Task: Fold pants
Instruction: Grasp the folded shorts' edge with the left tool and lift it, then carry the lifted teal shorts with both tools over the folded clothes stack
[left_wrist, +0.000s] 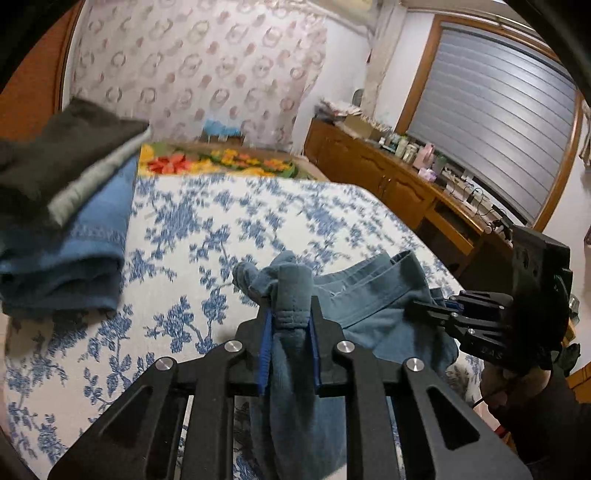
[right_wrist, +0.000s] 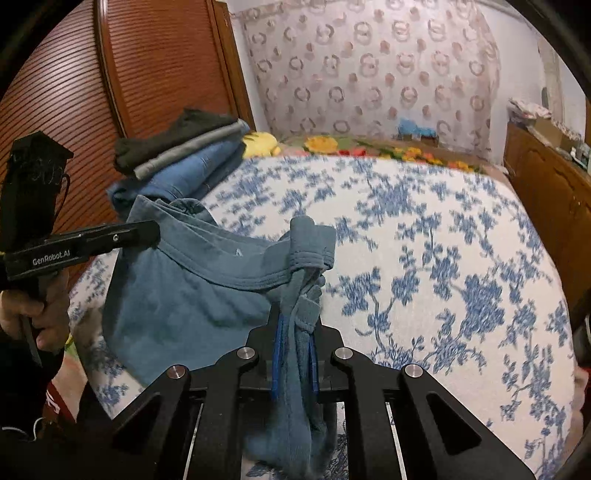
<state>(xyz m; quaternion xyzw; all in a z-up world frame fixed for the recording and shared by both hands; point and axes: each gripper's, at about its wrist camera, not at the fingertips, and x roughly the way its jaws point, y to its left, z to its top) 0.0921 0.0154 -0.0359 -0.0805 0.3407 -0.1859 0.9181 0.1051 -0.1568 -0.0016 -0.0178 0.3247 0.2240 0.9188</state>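
A pair of blue-grey pants (left_wrist: 373, 295) hangs between my two grippers above the bed. My left gripper (left_wrist: 290, 317) is shut on one bunched end of the waistband. My right gripper (right_wrist: 295, 332) is shut on the other end of the pants (right_wrist: 184, 288). In the left wrist view the right gripper (left_wrist: 439, 308) shows at the right, clamped on the cloth. In the right wrist view the left gripper (right_wrist: 147, 230) shows at the left, clamped on the waistband. The lower part of the pants hangs out of sight below both grippers.
The bed has a white cover with blue flowers (left_wrist: 229, 221). A stack of folded clothes (left_wrist: 62, 206), dark, grey and blue, lies at the bed's left side and also shows in the right wrist view (right_wrist: 177, 155). A wooden cabinet (left_wrist: 388, 173) with clutter stands at the right.
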